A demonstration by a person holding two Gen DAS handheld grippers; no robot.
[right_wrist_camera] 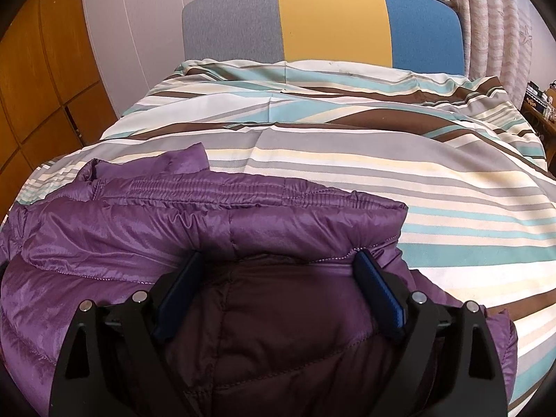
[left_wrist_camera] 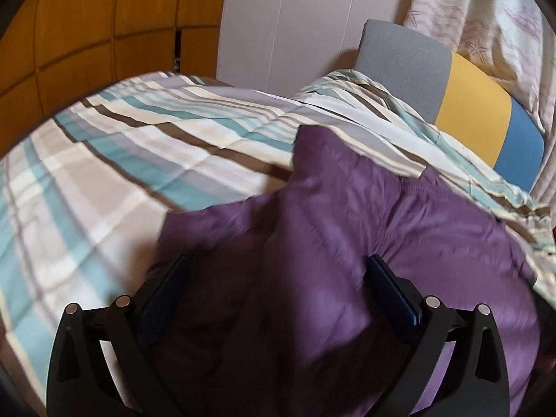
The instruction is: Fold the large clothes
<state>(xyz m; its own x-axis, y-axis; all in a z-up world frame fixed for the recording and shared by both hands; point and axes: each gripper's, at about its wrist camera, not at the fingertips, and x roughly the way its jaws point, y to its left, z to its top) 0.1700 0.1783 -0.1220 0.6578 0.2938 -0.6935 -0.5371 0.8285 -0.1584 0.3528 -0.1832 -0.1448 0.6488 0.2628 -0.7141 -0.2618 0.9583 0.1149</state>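
While both grippers' fingers [right_wrist_camera: 378, 290] are spread wide, empty, the purple jacket [right_wrist_camera: 215, 222] is best flattened on the bed [right_wrist_camera: 382, 160] before regrasping.

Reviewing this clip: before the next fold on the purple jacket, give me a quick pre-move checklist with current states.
1. Purple jacket lies on the striped bedspread: ok.
2. Right tool spread wide, fingers either side of the dark lining, nothing clamped: ok.
3. Left tool fingers apart over the jacket; whether they pinch fabric: cannot tell, view blurred.
4. Bare bedspread beyond the jacket toward the headboard: ok.
5. Jacket flat and smooth: not ok, bunched and puffy.
6. Sleeve positions: cannot tell.
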